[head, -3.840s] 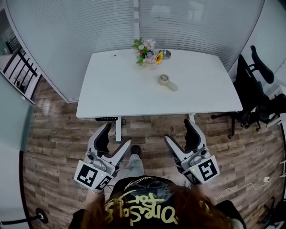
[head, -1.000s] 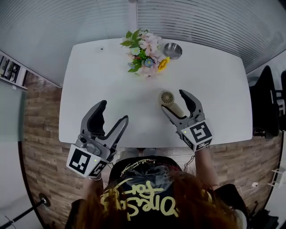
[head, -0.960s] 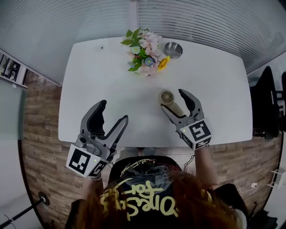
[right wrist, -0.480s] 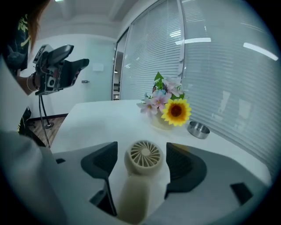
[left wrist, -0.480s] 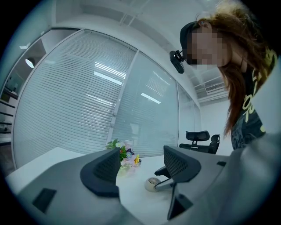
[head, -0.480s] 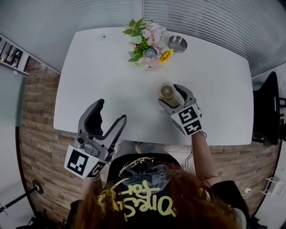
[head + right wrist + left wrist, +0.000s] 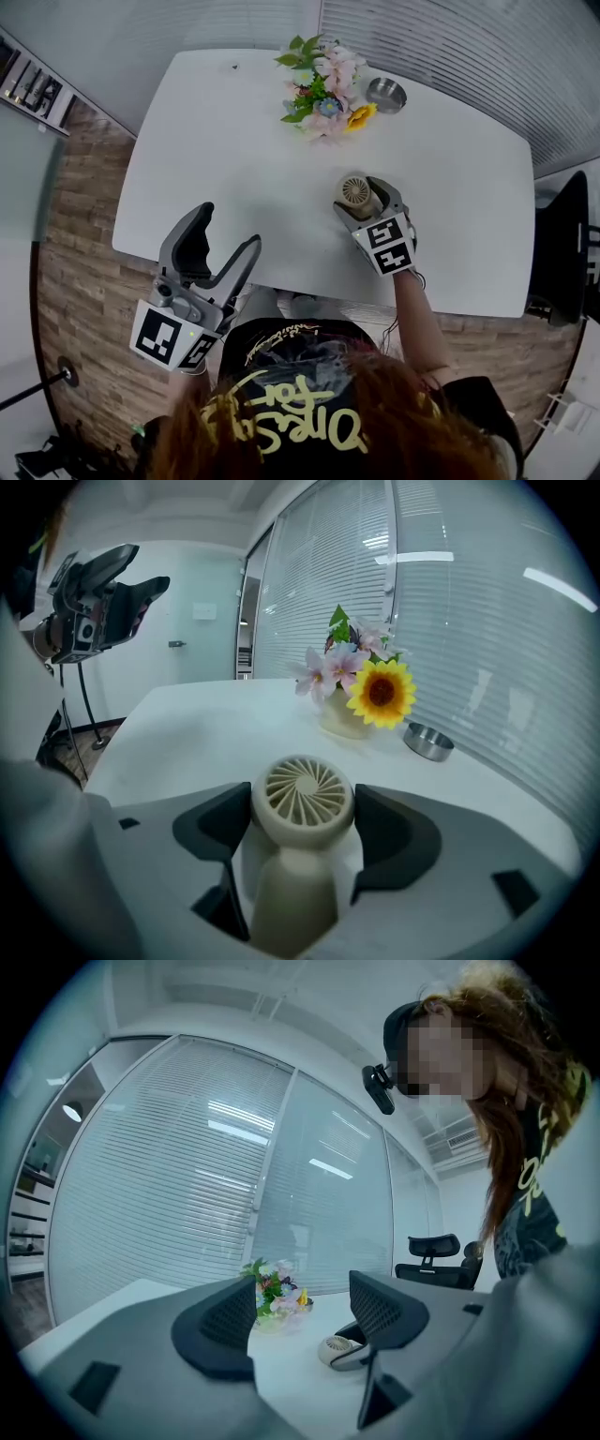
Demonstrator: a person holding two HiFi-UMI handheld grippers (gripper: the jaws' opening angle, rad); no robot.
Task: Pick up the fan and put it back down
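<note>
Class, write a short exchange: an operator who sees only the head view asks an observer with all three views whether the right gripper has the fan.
Operator: Which part of the fan sits between the jaws?
Observer: In the right gripper view, the right gripper flanks the fan's round head, handle pointing back at the camera.
Operator: Is it lifted?
Observer: No; the left gripper view shows it lying on the table.
</note>
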